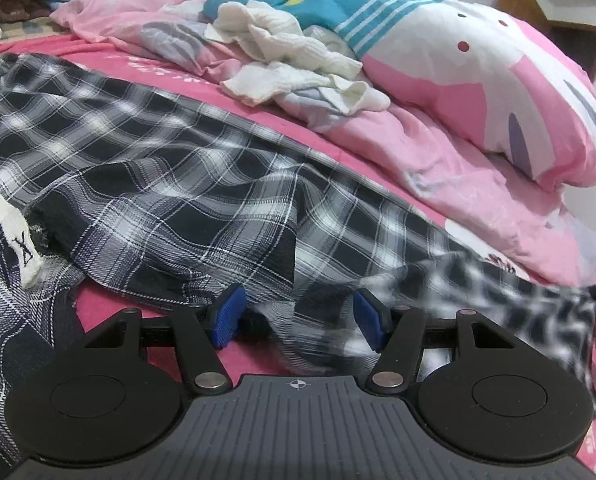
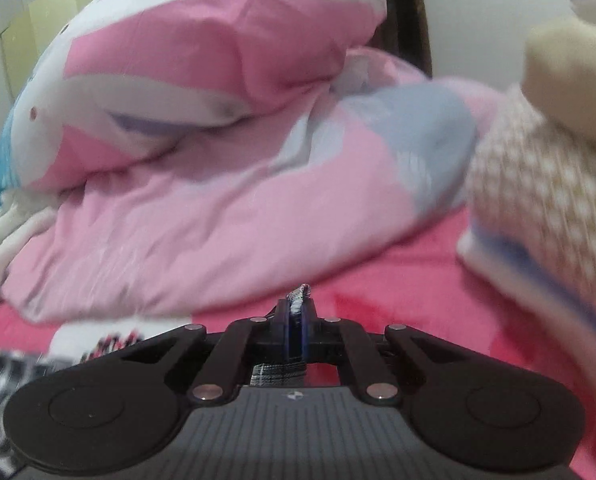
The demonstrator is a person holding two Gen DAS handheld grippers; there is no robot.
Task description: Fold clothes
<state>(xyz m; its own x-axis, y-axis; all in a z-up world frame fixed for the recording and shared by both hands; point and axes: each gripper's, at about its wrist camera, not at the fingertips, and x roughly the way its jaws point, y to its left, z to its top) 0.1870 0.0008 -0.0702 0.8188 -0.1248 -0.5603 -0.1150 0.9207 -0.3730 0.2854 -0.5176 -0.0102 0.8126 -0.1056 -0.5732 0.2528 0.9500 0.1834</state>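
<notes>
Plaid garment (image 1: 170, 184) cut off left, its right end blurred, perhaps moving

letter "X" on white knit band (image 1: 20, 240), pink sheet's print unreadable

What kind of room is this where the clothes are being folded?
Most likely a bedroom: a black-and-white plaid garment lies spread on a bed with a hot-pink sheet, beside a rumpled pink cartoon-print duvet and a large pink-and-white pillow.
</notes>
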